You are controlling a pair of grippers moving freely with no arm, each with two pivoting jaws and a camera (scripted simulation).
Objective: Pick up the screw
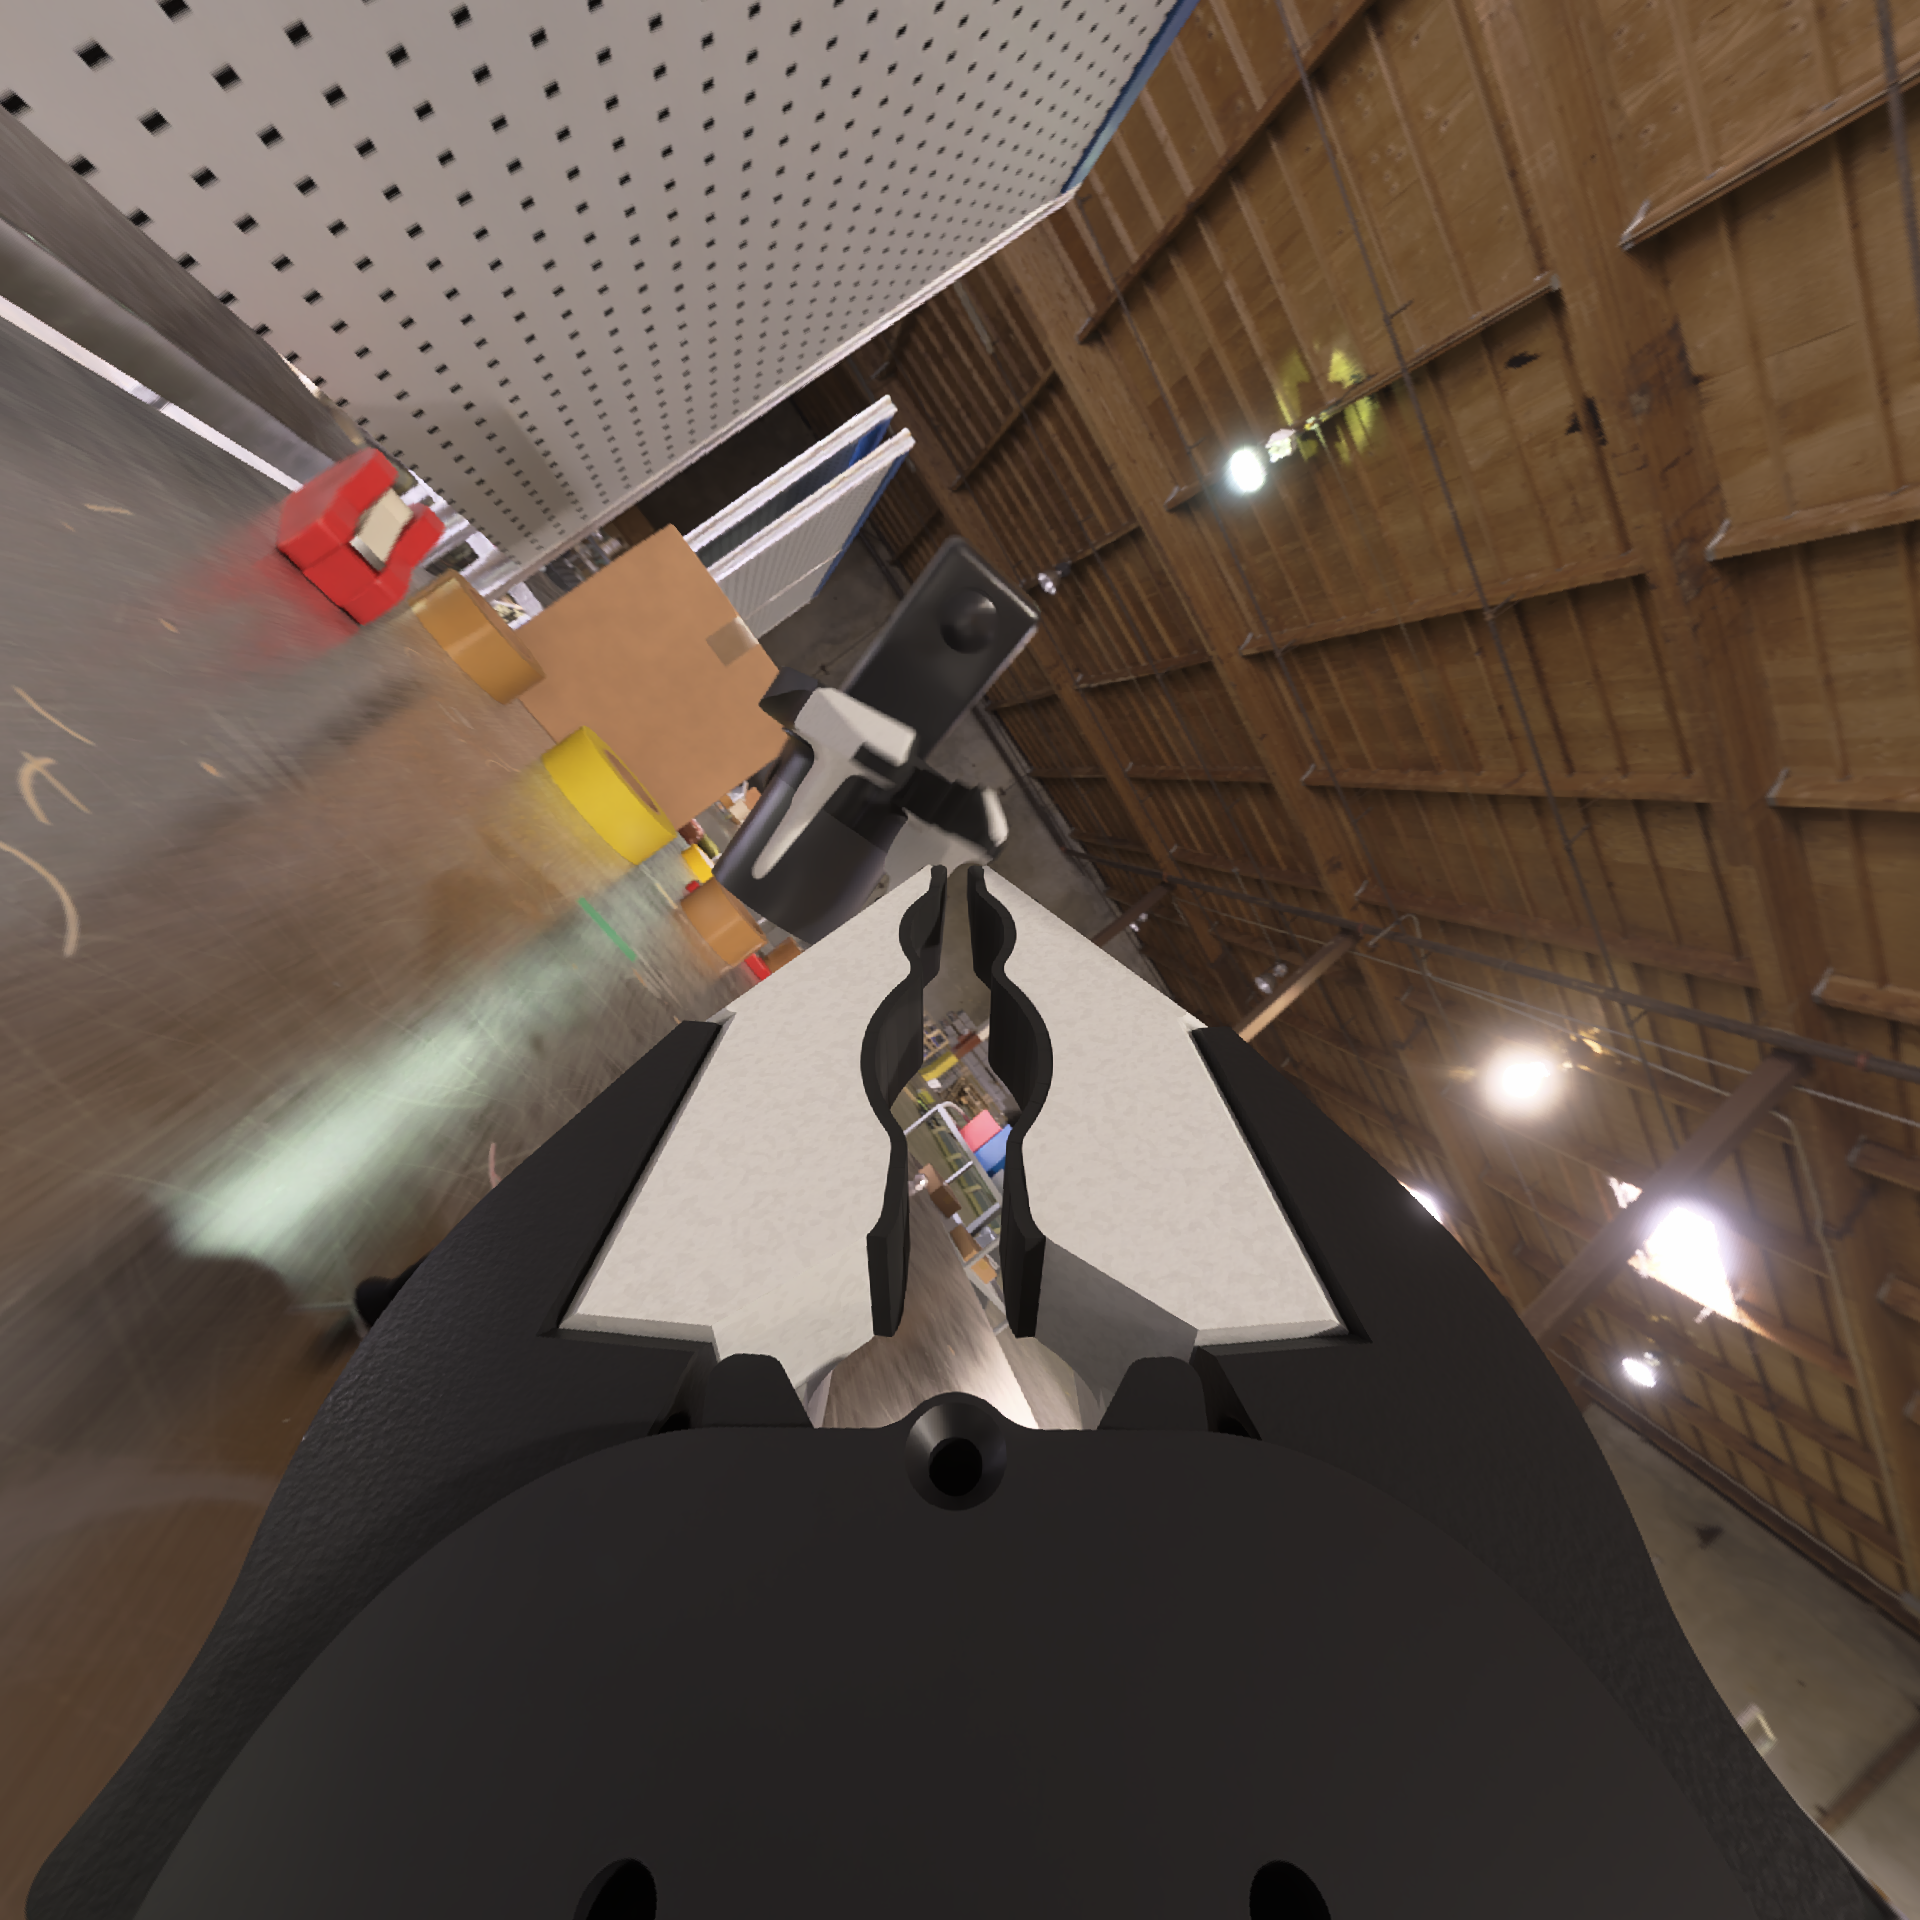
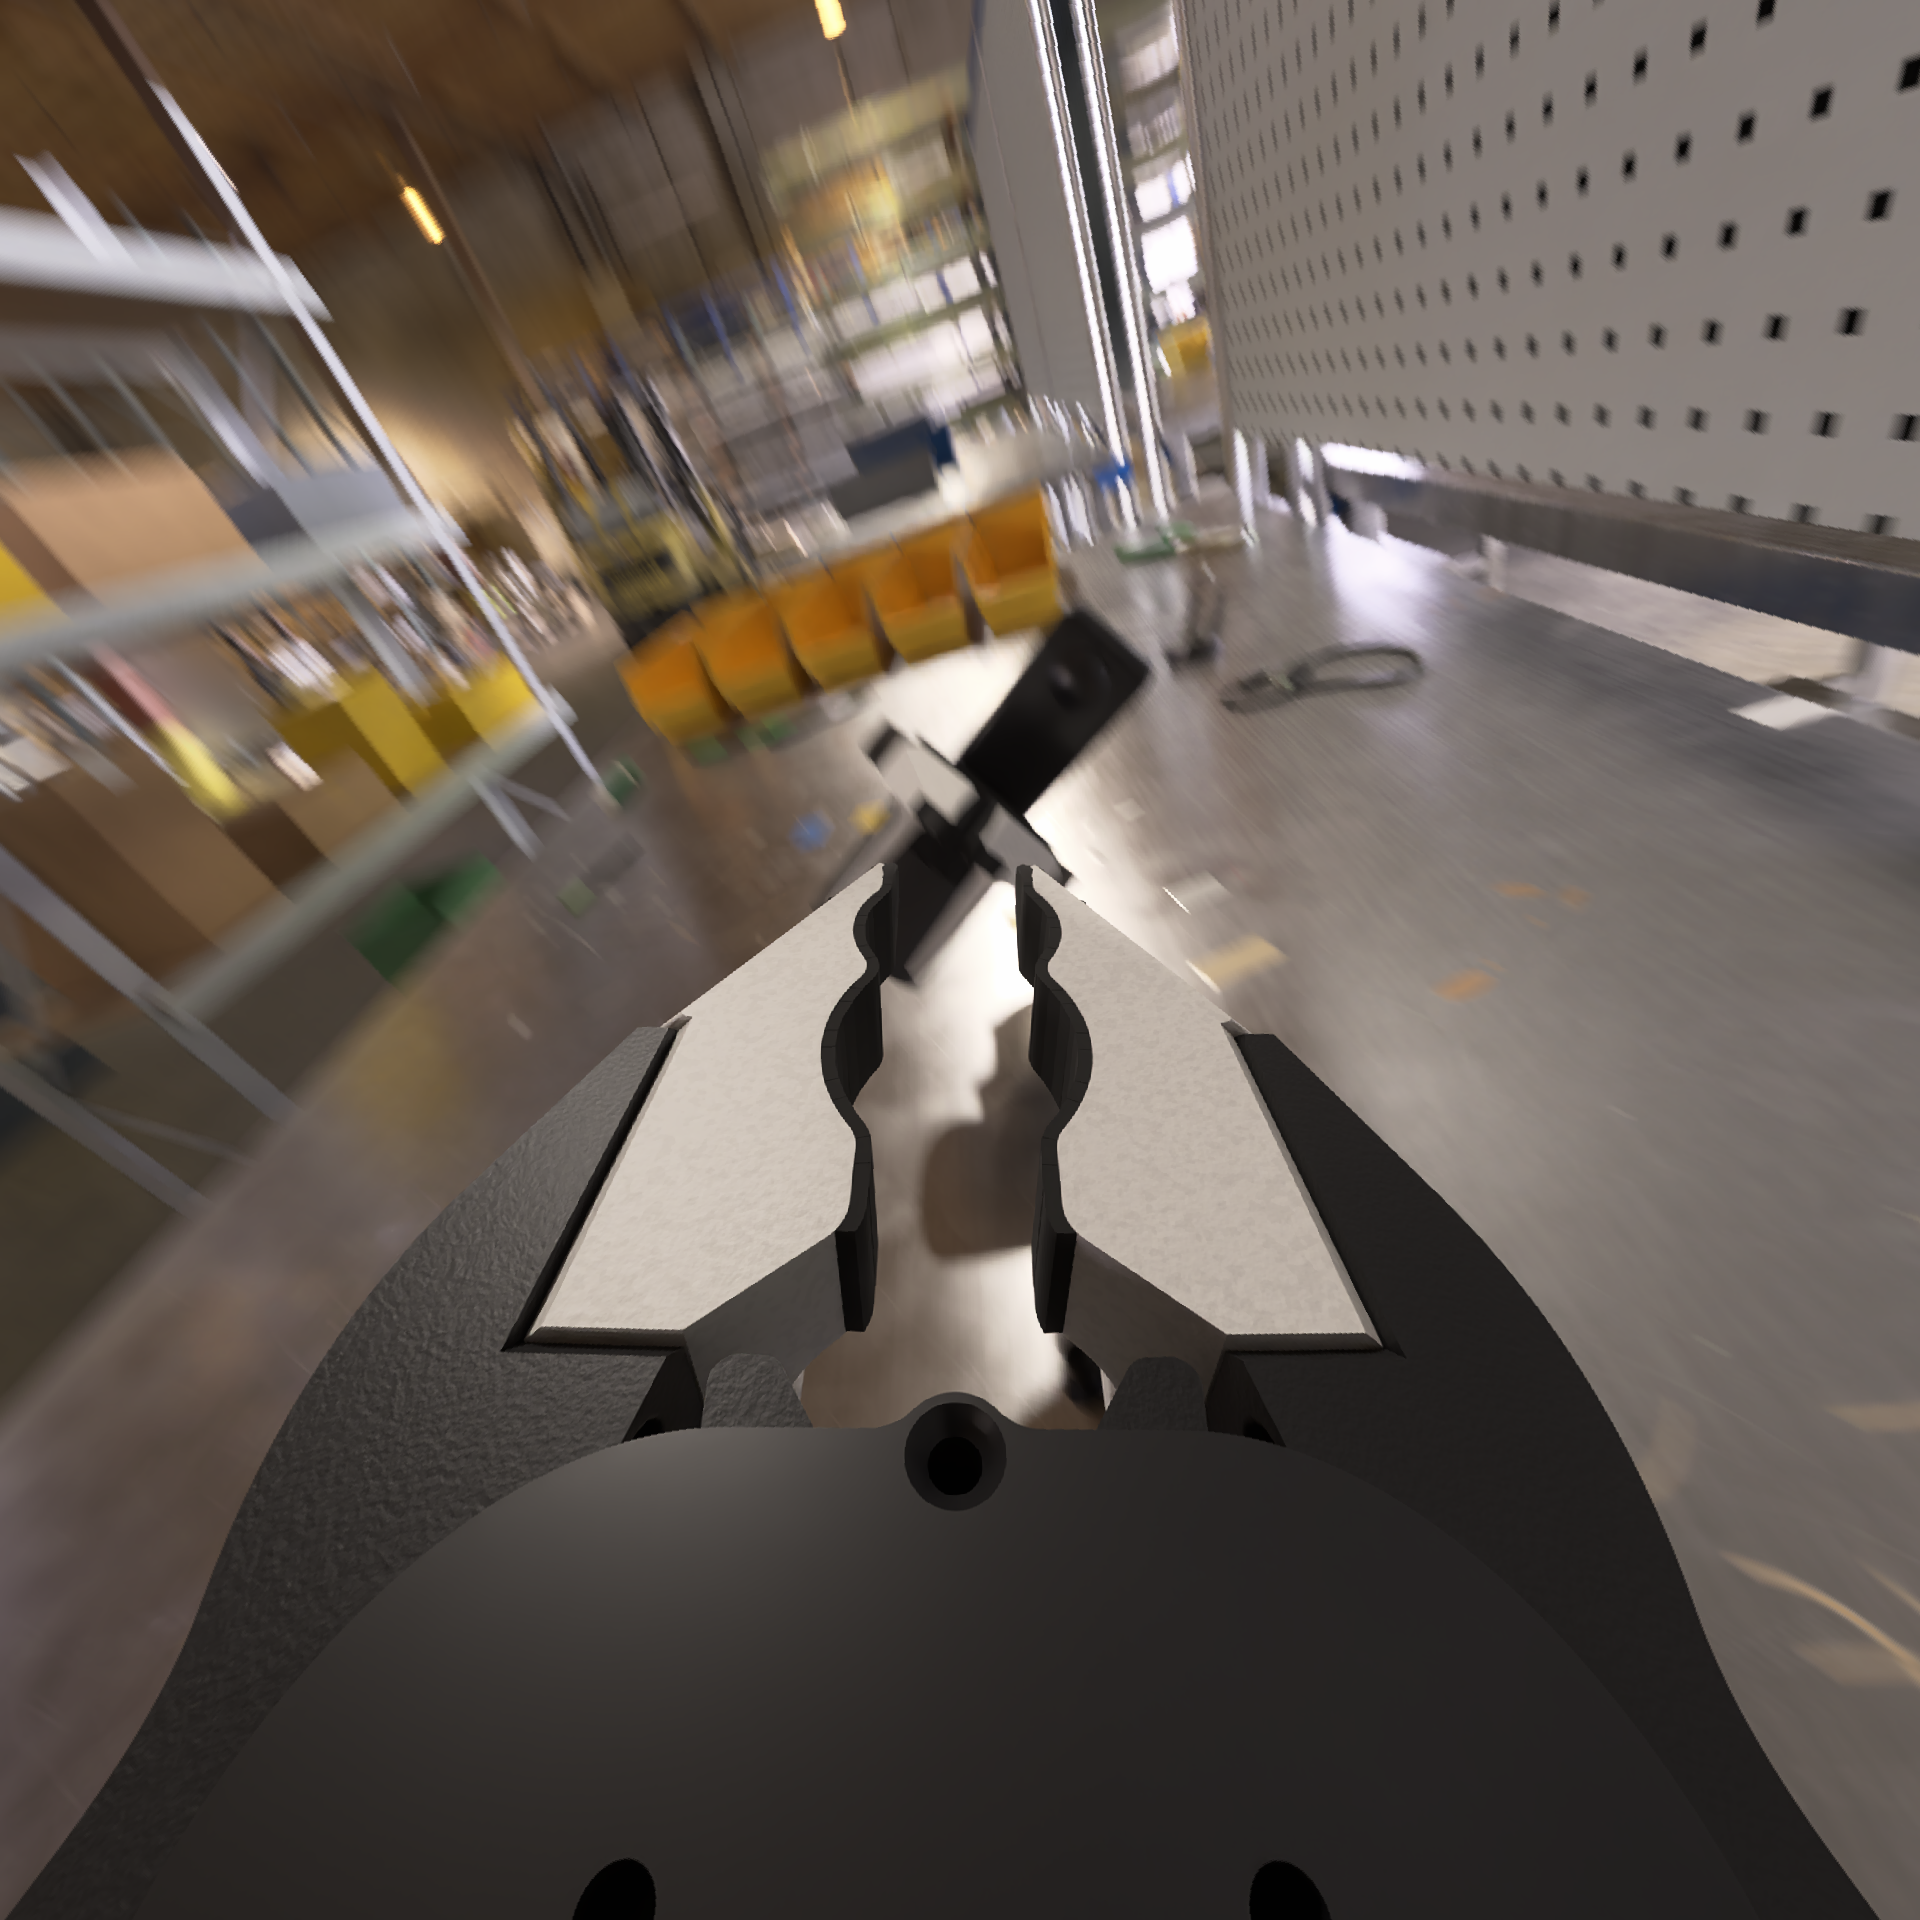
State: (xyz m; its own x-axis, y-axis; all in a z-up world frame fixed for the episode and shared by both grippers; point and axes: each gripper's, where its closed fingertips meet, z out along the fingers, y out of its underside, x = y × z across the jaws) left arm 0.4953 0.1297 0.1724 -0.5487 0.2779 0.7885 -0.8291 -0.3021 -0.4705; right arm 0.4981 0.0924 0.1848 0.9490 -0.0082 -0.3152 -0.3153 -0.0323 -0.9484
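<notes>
I see no screw in either view. In the left wrist view my left gripper (image 1: pixel 957 879) has its jaws almost together, with only a thin slit and nothing visible between them. It is tilted, with the tabletop (image 1: pixel 208 883) to its left. The right gripper (image 1: pixel 883 758) hangs just beyond its fingertips. In the right wrist view my right gripper (image 2: pixel 956 881) is partly open and empty, held above the grey tabletop (image 2: pixel 1455 935). The left gripper (image 2: pixel 997 769) shows blurred just ahead of it.
In the left wrist view a red block (image 1: pixel 353 540), brown tape rolls (image 1: pixel 478 634), a cardboard box (image 1: pixel 644 665) and a yellow tape roll (image 1: pixel 608 795) line the table under a pegboard (image 1: pixel 520 208). In the right wrist view there are yellow bins (image 2: pixel 831 634), a cable (image 2: pixel 1330 670) and shelving (image 2: pixel 208 520).
</notes>
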